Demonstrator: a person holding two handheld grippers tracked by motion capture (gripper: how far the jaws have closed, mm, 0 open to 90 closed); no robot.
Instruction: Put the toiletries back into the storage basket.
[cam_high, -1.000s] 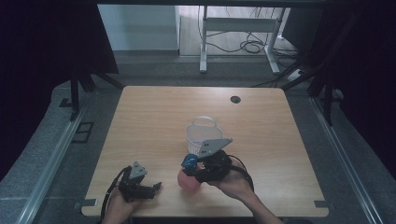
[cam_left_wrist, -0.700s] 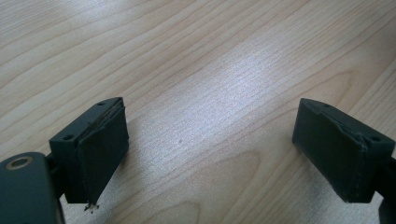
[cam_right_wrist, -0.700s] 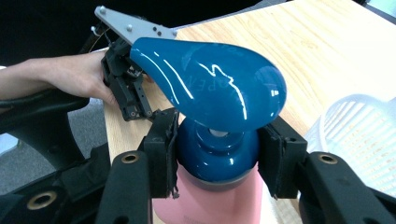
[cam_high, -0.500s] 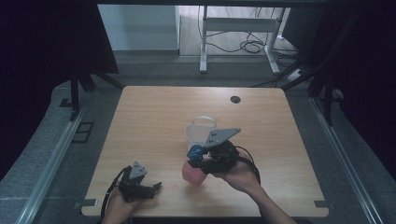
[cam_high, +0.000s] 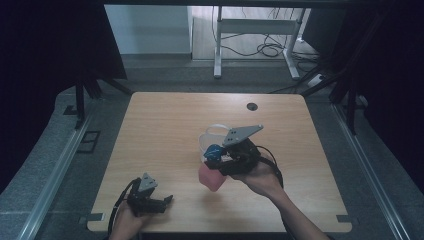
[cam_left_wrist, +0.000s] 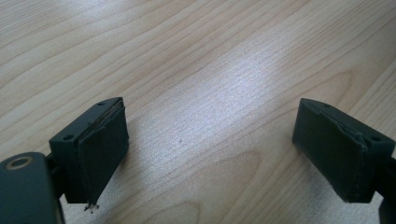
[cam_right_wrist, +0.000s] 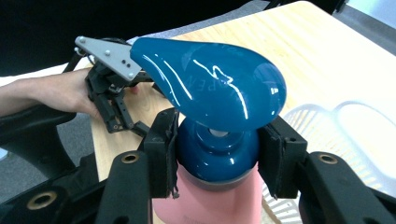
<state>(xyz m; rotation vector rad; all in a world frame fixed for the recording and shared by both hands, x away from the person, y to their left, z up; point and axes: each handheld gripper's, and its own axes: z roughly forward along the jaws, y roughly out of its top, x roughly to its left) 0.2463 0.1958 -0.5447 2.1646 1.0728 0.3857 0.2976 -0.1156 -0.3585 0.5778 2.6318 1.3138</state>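
Two tongs, one busy: your right gripper (cam_high: 216, 161), clamped on the pink bottle's (cam_high: 209, 177) blue pump neck, has carried it up toward the white basket (cam_high: 212, 134); a drop-in looks next. Your left gripper (cam_left_wrist: 212, 154) rests, jaws apart.

Table (cam_high: 165, 130) seen from above, forward-down; left gripper view close on tabletop; right gripper view faces left gripper (cam_right_wrist: 112, 88).

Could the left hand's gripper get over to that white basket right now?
Probably yes. The left gripper is open and holds nothing, with bare table between it and the white basket. The right gripper, holding the pink bottle, crowds the basket's near side.
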